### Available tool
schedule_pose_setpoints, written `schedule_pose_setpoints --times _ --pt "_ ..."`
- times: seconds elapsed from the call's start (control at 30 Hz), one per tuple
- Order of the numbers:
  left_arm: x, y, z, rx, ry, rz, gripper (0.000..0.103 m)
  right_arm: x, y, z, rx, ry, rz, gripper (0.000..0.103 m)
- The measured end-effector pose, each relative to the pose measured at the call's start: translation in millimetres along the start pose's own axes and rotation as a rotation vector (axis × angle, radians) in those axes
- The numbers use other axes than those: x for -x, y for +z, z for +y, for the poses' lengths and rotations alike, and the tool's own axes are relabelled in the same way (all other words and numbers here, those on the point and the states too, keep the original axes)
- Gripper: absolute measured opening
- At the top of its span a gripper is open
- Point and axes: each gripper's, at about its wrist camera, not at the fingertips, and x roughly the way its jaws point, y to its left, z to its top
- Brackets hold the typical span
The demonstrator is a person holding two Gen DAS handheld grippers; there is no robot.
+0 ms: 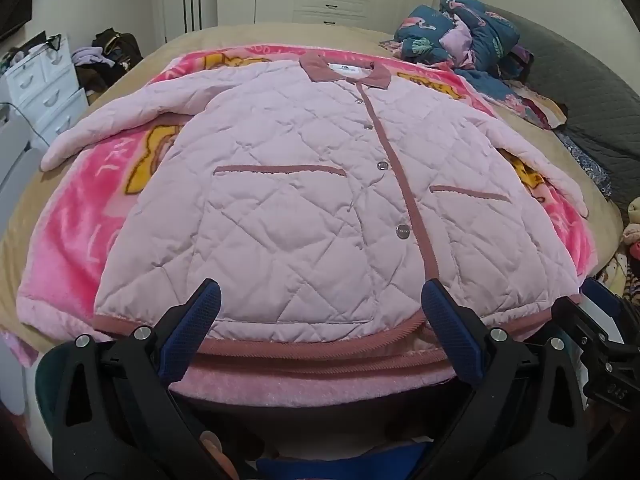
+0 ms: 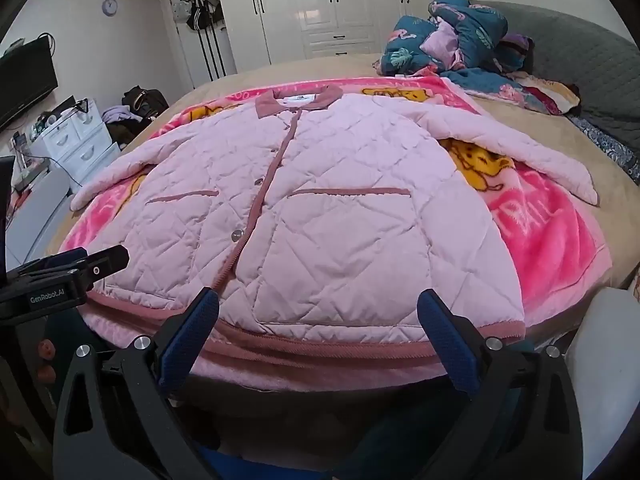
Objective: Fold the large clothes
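A pale pink quilted jacket (image 1: 304, 208) with dusty-rose trim lies flat and buttoned, front up, on a bright pink blanket (image 1: 76, 248), collar far, hem near, both sleeves spread out sideways. My left gripper (image 1: 320, 300) hovers open over the hem's left half, nothing between its blue pads. In the right wrist view the same jacket (image 2: 320, 216) fills the frame, and my right gripper (image 2: 318, 300) stands open above the hem's right half, touching nothing. The left gripper's black body (image 2: 60, 276) shows at that view's left edge.
The blanket covers a tan bed (image 2: 592, 148). A heap of teal and pink bedding (image 1: 464, 36) lies at the far right by a grey headboard (image 2: 580, 64). White drawers (image 1: 44, 84) and piled clothes stand left of the bed; white wardrobes (image 2: 320, 4) line the back wall.
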Motion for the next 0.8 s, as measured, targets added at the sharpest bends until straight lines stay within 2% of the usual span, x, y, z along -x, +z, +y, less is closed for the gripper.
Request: schedule_pose_setpoints --times 0.17,0.33,0.8 --pt "2 -1 1 0.007 0.000 -0.003 0.094 8 -1 11 0.039 -0.030 -0.047 0.099" --pt "5 2 -3 0.003 -0.006 -0.008 0.094 7 1 8 0.032 -0.005 -0.034 0.099" --pt "5 3 2 0.002 -0.015 -0.009 0.094 7 0 8 0.029 -0.010 -0.036 0.099"
